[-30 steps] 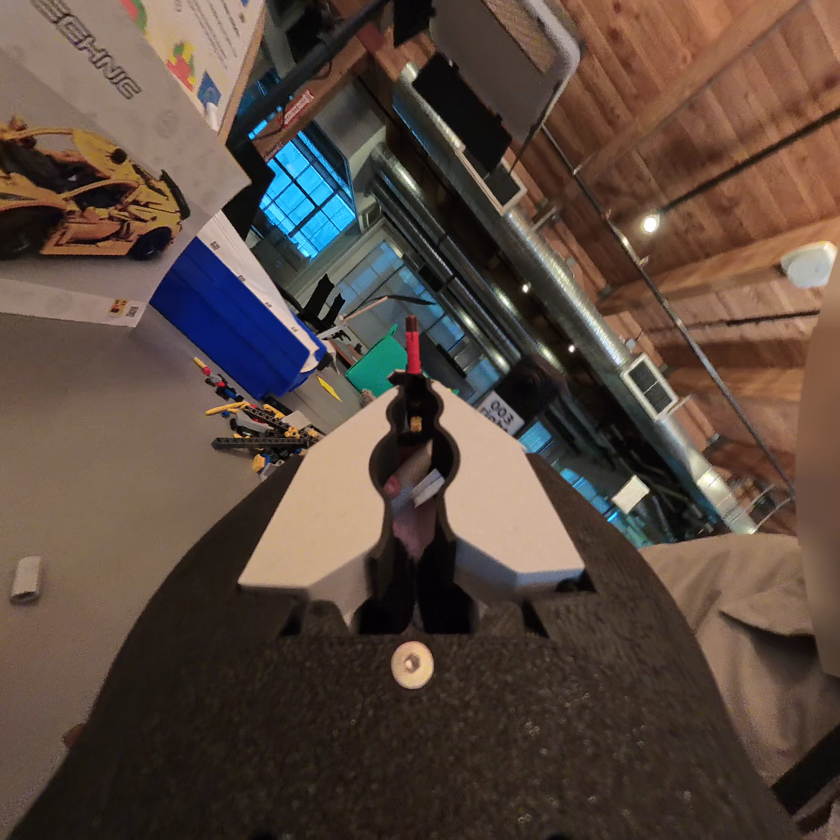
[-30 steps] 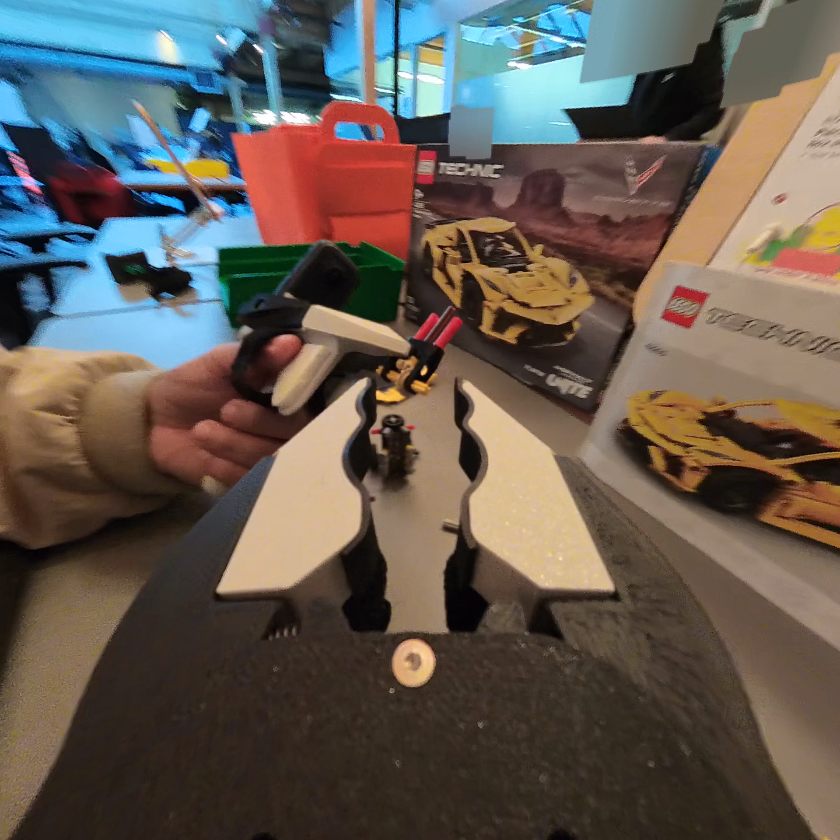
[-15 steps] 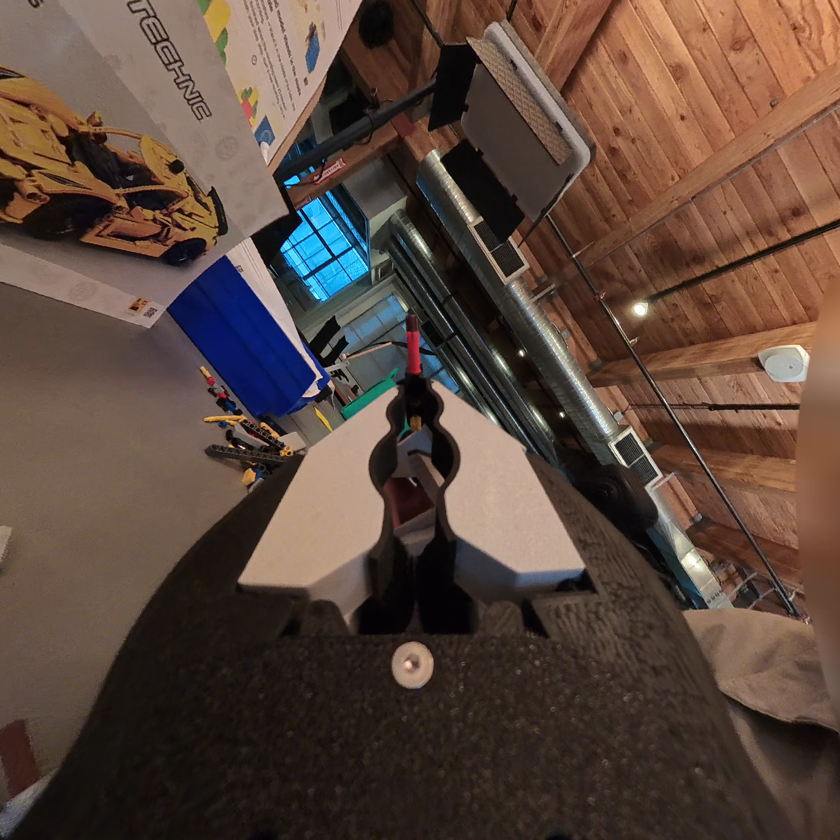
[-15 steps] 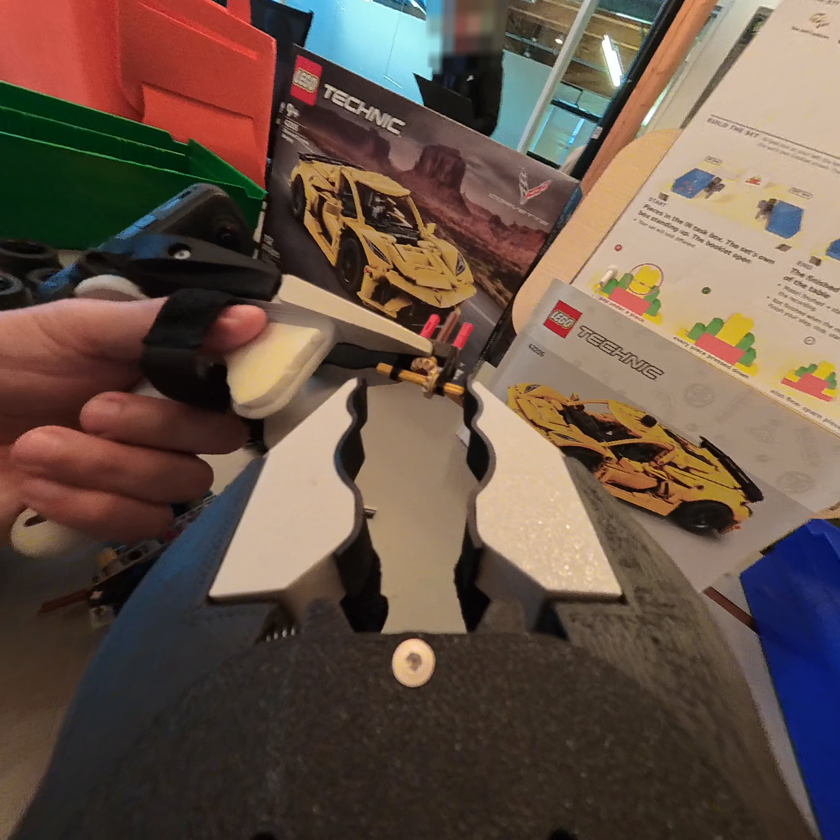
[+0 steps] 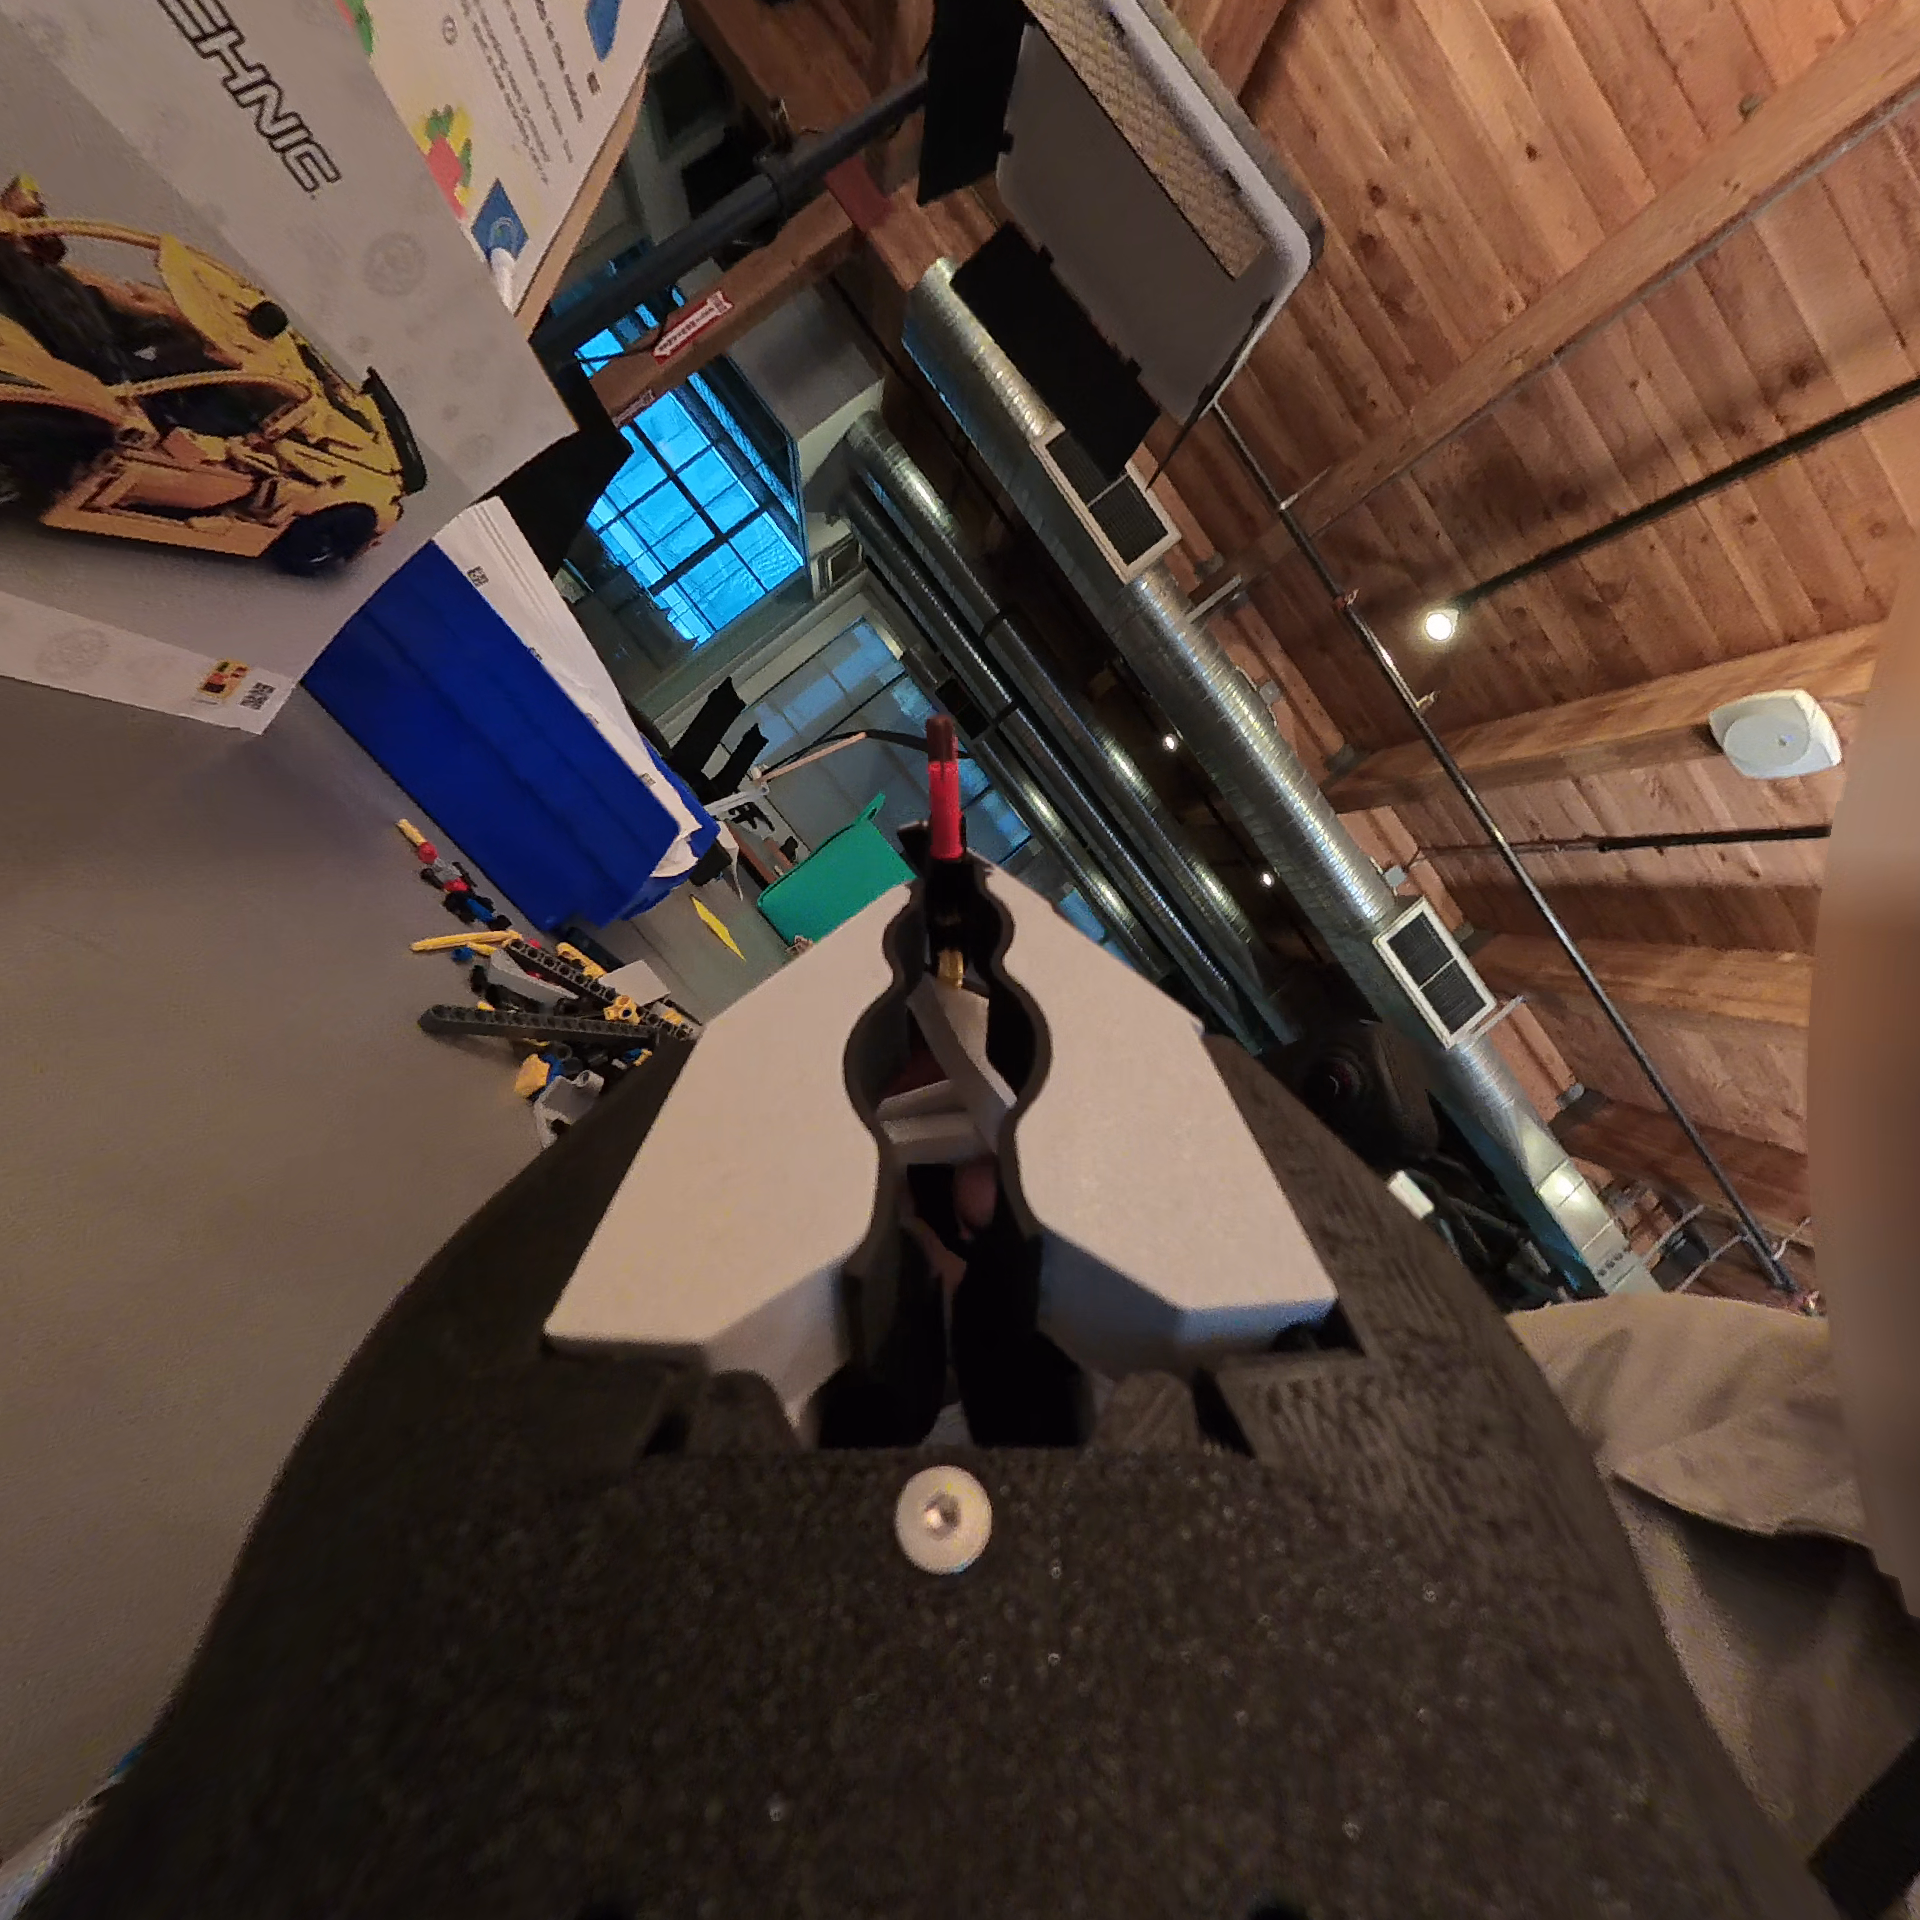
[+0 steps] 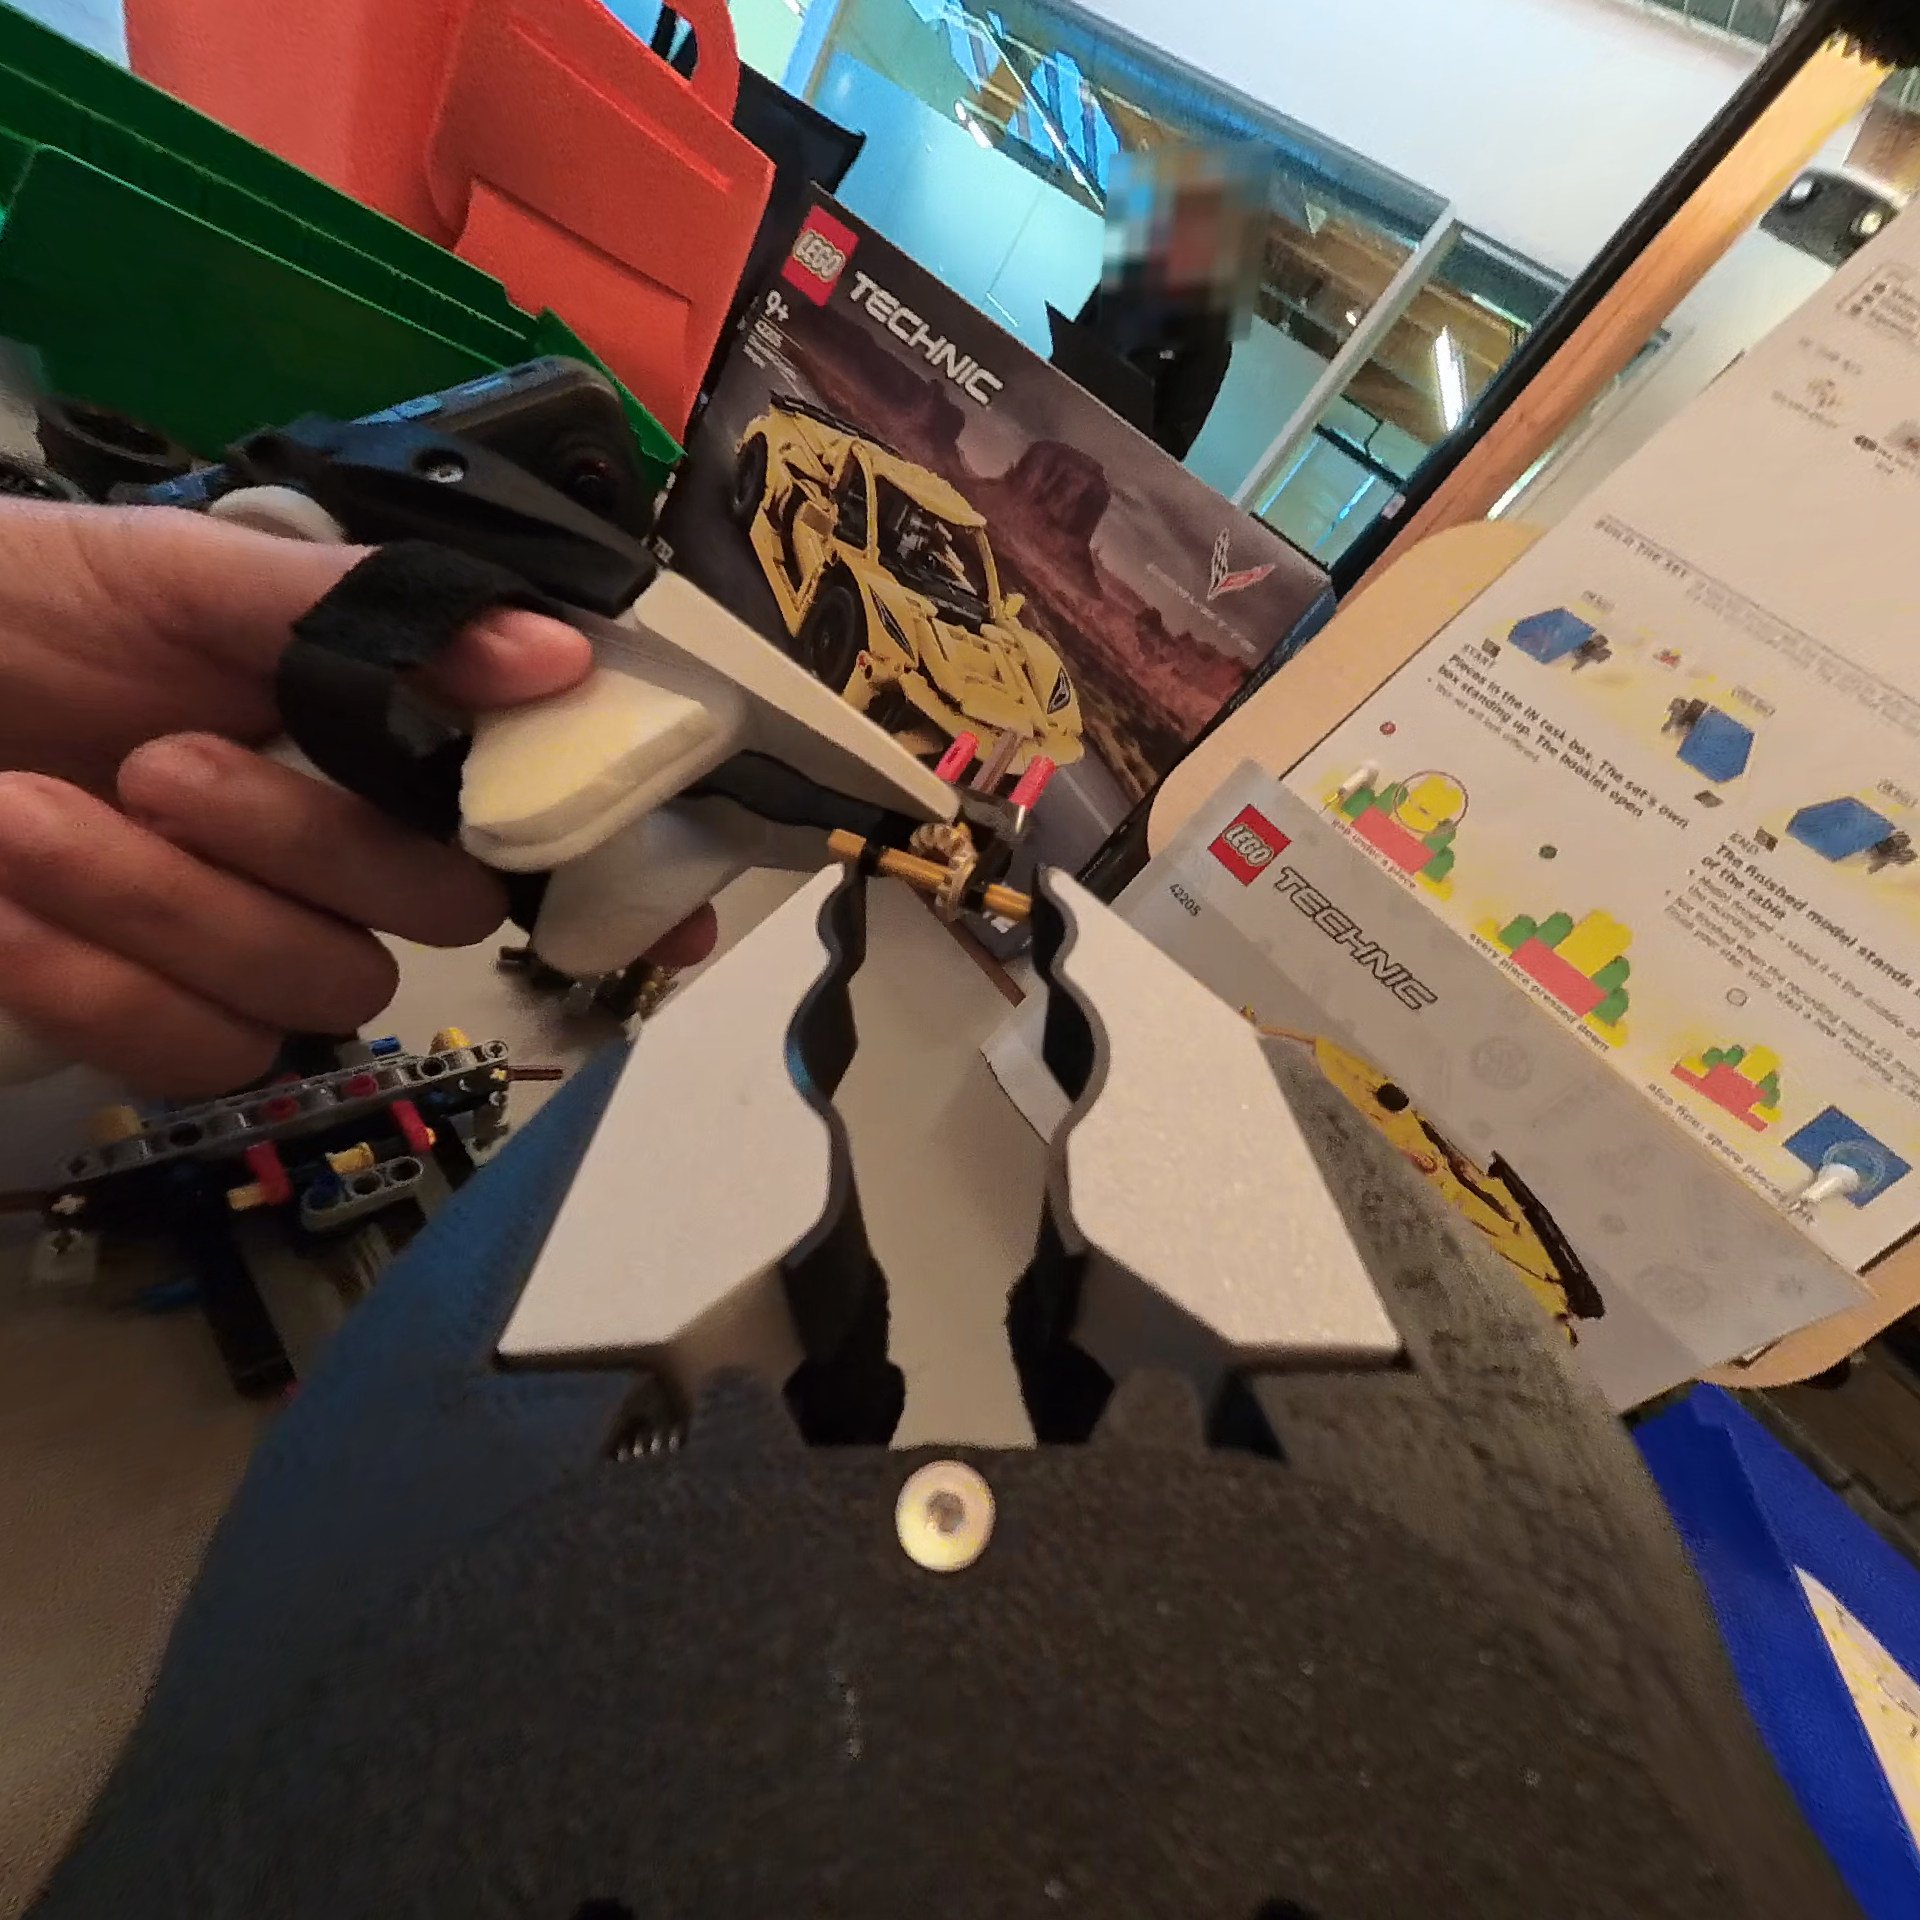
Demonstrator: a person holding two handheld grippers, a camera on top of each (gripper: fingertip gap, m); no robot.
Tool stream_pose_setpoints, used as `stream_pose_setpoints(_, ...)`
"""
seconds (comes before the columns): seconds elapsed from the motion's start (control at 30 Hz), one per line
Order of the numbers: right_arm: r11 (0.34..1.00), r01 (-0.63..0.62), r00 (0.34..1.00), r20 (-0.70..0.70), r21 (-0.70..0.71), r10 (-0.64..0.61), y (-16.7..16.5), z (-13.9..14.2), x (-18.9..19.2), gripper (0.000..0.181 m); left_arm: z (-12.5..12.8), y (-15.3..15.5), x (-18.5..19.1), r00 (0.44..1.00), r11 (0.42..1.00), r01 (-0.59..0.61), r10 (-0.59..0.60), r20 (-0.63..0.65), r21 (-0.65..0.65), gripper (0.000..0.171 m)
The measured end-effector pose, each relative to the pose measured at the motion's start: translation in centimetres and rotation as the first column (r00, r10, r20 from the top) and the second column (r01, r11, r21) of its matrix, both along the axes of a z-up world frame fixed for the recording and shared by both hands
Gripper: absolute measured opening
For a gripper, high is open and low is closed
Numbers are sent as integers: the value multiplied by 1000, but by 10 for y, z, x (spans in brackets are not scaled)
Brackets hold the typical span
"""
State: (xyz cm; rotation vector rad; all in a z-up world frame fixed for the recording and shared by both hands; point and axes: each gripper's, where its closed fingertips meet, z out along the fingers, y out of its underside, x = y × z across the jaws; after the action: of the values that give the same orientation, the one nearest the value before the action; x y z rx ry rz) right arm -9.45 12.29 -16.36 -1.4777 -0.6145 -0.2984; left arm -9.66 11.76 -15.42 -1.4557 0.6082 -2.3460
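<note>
My left gripper is shut on a small brick assembly with red pins, a black body and a yellow axle, held up in the air. In the right wrist view the same gripper comes in from the left in a person's hand, and the small assembly shows a tan gear on its yellow axle. My right gripper is open, with its fingertips just below and on either side of that axle. A partly built brick frame lies on the table at lower left.
A boxed yellow car set stands behind. An instruction booklet and an instruction board lean at right. Orange and green bins are at back left. A blue bin and loose bricks sit on the grey table. Only a small space, under 4 cm, lies between the two pairs of fingers.
My right gripper has risen from the table and closed in on the held assembly, which now sits at its fingertips. My left gripper has stayed shut on it while tilting slightly.
</note>
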Motion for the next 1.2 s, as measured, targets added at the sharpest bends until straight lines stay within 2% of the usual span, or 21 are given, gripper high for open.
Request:
stream_pose_setpoints(0.13,999,-37,997,-64,-11,36,-4,0,1,33,1,-2,0,1000,1000,1,-1,5,14,7)
stream_pose_setpoints(0.27,998,-32,982,-190,-57,21,-5,1,-3,34,-1,4,-1,997,997,-74,74,6,21,8)
stream_pose_setpoints(0.37,997,35,980,-193,-71,-48,-3,0,-1,31,-2,6,0,997,997,-82,82,5,7,7)
stream_pose_setpoints(0.57,993,31,977,-206,-112,-54,-1,-4,1,30,-5,7,1,997,997,-73,73,-3,5,7)
stream_pose_setpoints(0.67,993,-25,987,-163,-115,6,-5,-4,0,29,-4,4,-1,1000,998,-19,19,-9,54,8)
stream_pose_setpoints(0.7,993,-30,989,-146,-118,12,-6,-5,2,16,-3,3,-2,1000,996,-14,15,-9,84,8)
stream_pose_setpoints(0.83,988,-94,990,-120,-125,79,-11,-5,2,16,-2,-4,-2,999,983,14,-7,-40,185,9)
stream_pose_setpoints(0.93,979,-140,977,-184,-151,111,-12,-5,0,15,-3,-4,-3,999,982,13,-5,-42,188,7)
stream_pose_setpoints(1.03,963,-207,957,-239,-170,164,-15,-3,0,15,-4,-8,-3,997,983,62,-53,-57,176,7)
stream_pose_setpoints(1.13,930,-297,950,-166,-216,265,-21,-8,0,15,-11,-16,-4,987,963,146,-124,-106,226,7)
stream_pose_setpoints(1.2,931,-293,955,-112,-217,275,-23,-11,2,15,-14,-19,-4,982,957,164,-134,-135,240,7)
